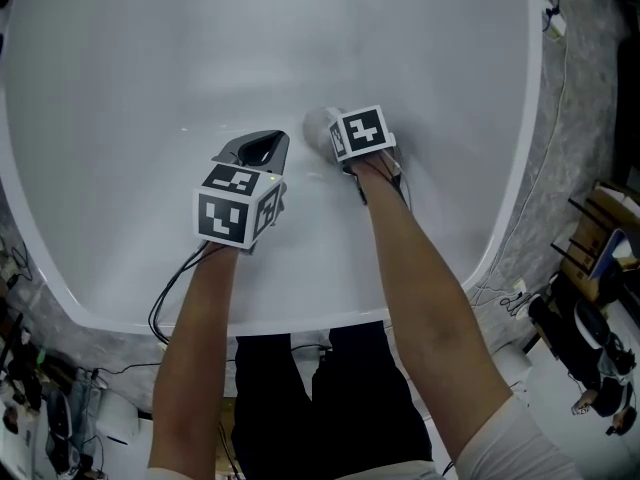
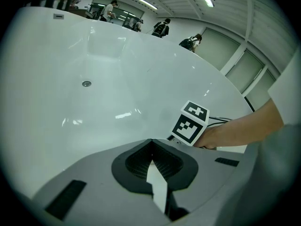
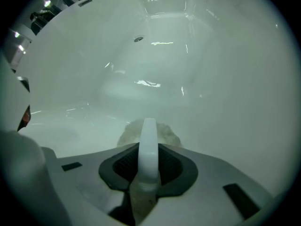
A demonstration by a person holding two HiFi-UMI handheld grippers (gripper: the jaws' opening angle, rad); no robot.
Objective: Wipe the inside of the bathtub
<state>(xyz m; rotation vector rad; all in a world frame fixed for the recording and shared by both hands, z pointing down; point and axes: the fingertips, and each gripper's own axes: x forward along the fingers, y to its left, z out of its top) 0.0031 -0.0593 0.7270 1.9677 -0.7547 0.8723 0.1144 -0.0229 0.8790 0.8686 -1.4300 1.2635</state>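
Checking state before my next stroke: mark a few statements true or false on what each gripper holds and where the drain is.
1. The right gripper is shut on a white-handled scrubber. True.
2. The left gripper holds a cloth. False: its fingers are together with nothing between them.
3. Both grippers are over the inside of the bathtub. True.
4. The scrubber covers the drain. False: the drain lies uncovered, well ahead of it.

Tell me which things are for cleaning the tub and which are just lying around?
For the job:
bathtub
scrubber
right gripper, clamped on the scrubber

Just lying about:
floor cables
dark clutter
people far behind
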